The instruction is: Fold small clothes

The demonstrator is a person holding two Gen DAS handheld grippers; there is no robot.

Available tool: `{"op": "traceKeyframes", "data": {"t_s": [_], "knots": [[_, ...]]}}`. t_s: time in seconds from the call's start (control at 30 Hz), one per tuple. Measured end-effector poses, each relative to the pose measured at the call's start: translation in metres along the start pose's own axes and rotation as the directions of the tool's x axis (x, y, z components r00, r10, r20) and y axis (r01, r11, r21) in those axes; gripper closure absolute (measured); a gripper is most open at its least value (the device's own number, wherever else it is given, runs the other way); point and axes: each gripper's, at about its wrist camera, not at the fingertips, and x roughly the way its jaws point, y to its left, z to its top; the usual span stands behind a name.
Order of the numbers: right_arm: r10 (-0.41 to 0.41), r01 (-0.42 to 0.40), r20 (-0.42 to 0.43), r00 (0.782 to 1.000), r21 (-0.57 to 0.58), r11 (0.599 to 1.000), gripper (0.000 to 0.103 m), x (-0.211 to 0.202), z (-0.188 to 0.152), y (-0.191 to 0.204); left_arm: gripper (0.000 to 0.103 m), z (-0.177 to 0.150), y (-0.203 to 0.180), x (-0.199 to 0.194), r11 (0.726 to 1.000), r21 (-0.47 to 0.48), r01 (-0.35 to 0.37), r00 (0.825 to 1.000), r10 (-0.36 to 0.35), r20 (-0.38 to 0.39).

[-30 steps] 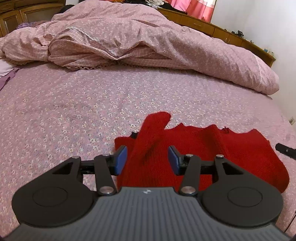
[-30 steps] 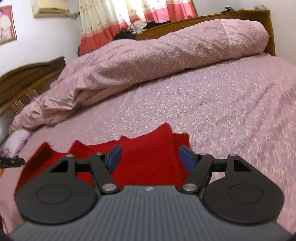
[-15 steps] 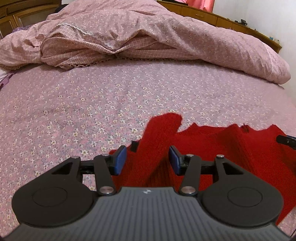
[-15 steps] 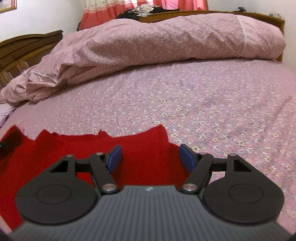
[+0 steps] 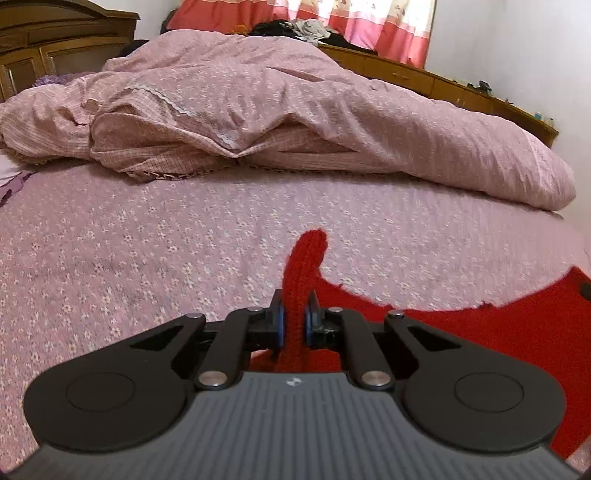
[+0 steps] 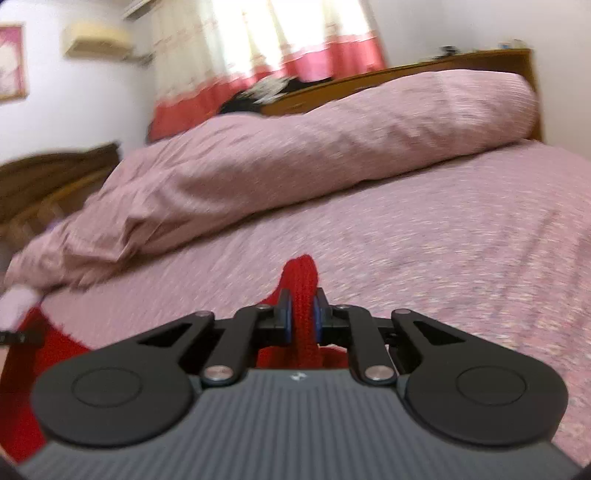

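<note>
While the red knitted garment (image 5: 498,332) lies spread across the lower right of the left wrist view, a bunched fold of it rises upright through the middle of the frame, pinched between the blue pads of the left gripper (image 5: 293,325). Those pads press on the knit from both sides, so the left gripper is clamped on the cloth. The rest of the garment sags away to the right edge over the pink floral bedsheet (image 5: 147,251), where a small dark object shows at the edge; what it is cannot be told.

In the right wrist view, which is blurred, the right gripper (image 6: 303,321) is closing, and its blue pads already squeeze another upright ridge of the red knit at the centre of the frame. More red cloth trails off to the lower left corner.

A rumpled pink quilt (image 5: 295,110) is heaped across the upper half of both views, resting on the bedsheet well apart from the garment. Behind it, at the top, stand a brown wooden headboard (image 5: 424,77) and a red and white curtain (image 5: 351,22). No basket, box or drawer holding clothes can be made out; dark clothes lie in a loose pile at top centre behind the quilt.
</note>
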Motion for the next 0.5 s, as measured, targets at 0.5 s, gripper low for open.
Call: {"op": "traceKeyframes", "data": {"t_s": [0.5], "knots": [[-0.123,0.118,-0.138,0.983,-0.044,0.992,0.077,0.02,-0.02,-0.003,0.087,-0.012,0.007,0.017,0.998,0.041,-0.057,0.994,0.06,-0.09]]}}
